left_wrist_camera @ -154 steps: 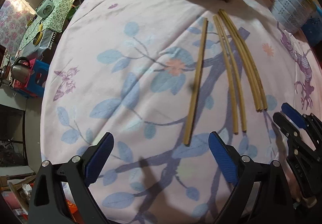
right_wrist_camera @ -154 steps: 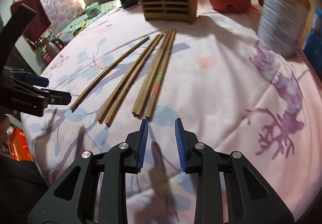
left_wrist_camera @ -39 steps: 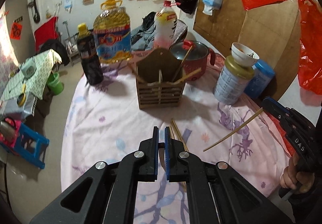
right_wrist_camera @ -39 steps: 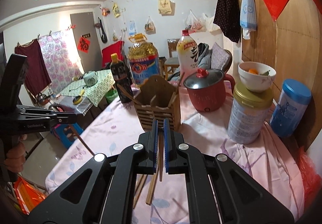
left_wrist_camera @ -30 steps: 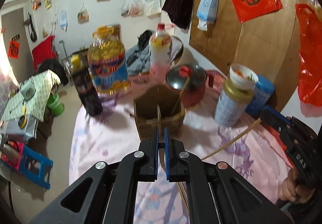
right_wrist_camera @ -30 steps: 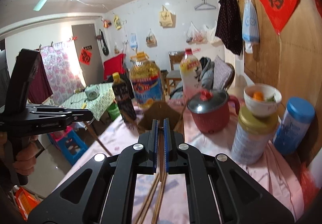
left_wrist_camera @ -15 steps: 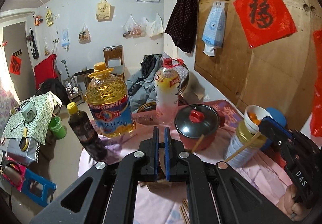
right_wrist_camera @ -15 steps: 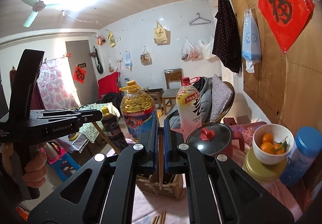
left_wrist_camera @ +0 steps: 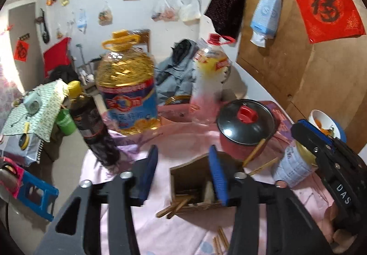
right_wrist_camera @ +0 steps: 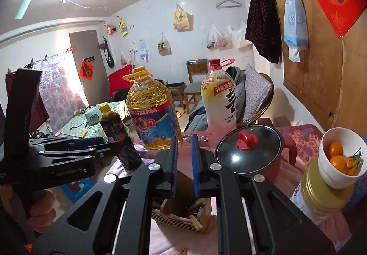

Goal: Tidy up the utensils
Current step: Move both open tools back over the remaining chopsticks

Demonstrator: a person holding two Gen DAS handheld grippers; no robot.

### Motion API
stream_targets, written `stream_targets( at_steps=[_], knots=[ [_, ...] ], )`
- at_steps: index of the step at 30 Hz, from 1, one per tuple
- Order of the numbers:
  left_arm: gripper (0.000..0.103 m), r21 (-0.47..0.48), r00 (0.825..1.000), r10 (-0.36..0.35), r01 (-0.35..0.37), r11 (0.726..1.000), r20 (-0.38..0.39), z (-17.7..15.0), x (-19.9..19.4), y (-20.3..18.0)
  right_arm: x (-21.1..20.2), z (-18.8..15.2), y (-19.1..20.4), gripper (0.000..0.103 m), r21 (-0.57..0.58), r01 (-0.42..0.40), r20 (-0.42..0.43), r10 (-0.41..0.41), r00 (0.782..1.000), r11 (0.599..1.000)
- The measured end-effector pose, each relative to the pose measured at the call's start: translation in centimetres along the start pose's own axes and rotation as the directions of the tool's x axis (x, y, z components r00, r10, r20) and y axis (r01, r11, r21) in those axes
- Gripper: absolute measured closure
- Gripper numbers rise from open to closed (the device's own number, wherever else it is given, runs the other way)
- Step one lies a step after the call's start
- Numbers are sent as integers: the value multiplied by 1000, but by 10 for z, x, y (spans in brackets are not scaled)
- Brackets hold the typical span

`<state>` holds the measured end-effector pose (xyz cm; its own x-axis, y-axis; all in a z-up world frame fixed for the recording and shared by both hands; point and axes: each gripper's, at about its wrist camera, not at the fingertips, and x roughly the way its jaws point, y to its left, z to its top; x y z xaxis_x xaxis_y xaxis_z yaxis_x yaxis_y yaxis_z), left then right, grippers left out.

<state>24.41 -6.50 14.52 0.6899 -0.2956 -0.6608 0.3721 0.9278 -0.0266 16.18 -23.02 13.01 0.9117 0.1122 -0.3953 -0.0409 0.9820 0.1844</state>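
1. Left gripper: the jaws stand wide apart and nothing is between the blue pads. It hovers above the table, pointing over the wooden utensil holder.
2. Right gripper: the jaws are parted by a narrow gap and hold nothing. In the left wrist view the same tool shows at the right edge, beside the tin can.
3. Utensil holder: the box stands on the pink tablecloth, in front of the red pot. In the left wrist view its open top lies directly below the right pad of the left gripper. In the right wrist view the holder sits below the fingers, partly hidden by the gripper frame.
4. Chopsticks in the holder: several wooden sticks lean out over the front left rim of the box. Two more project from its far right side toward the pot. All are clear of both grippers.
5. Loose chopsticks: a few stick ends lie on the cloth in front of the holder, under the left gripper frame. One end shows at the bottom of the right wrist view.
6. Background: an oil jug, a dark sauce bottle and a drink bottle stand behind the holder. A bowl of oranges rests on the tin can.
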Motion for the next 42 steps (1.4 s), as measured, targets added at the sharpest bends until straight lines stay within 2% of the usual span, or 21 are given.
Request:
stream_targets(
  at_steps=[4, 8, 10, 19, 22, 24, 26, 28, 30, 32, 35, 39, 42],
  knots=[
    [47, -16, 1000, 20, -20, 1000, -11, -6, -7, 7, -12, 0, 3, 85, -13, -7, 20, 7, 1000, 1000],
    [40, -23, 999, 38, -39, 999, -13, -14, -18, 8, -33, 0, 4, 74, -10, -3, 48, 3, 999, 1000],
    [36, -28, 999, 45, -45, 999, -9, -19, -28, 7, -46, -4, 5, 73, -1, -6, 55, 6, 998, 1000],
    [20, -22, 997, 74, -74, 997, -11, -52, -63, -6, -84, -33, 13, 67, -2, -5, 35, 5, 999, 1000],
    [16, -38, 996, 81, -82, 996, -24, -68, -70, -8, -97, -47, 10, 58, 12, -2, 24, 2, 1000, 1000],
    [11, -53, 995, 94, -96, 994, -39, -85, -73, -9, -103, -61, 8, 38, 7, 17, 13, -17, 1000, 1000],
    [9, -66, 992, 108, -112, 991, -69, -110, -72, -9, -110, -86, 5, 28, -11, 52, -11, -53, 999, 999],
    [9, -59, 984, 121, -130, 990, -131, -141, -63, -11, -111, -120, 2, 28, -56, 97, -85, -102, 991, 994],
    [9, -54, 968, 129, -143, 988, -214, -176, -53, -12, -113, -150, -2, 28, -78, 115, -160, -126, 979, 990],
    [9, -53, 945, 137, -160, 986, -297, -216, -43, -13, -116, -180, -8, 28, -72, 102, -242, -117, 963, 992],
    [9, -53, 916, 142, -174, 983, -375, -257, -35, -12, -119, -208, -14, 28, -78, 95, -319, -115, 941, 992],
    [9, -31, 893, 134, -163, 986, -429, -285, -29, -13, -120, -233, -21, 28, -80, 83, -388, -107, 916, 993],
    [9, -8, 884, 115, -133, 991, -453, -296, -26, -20, -122, -238, -16, 28, -83, 61, -410, -90, 908, 995]
  ],
)
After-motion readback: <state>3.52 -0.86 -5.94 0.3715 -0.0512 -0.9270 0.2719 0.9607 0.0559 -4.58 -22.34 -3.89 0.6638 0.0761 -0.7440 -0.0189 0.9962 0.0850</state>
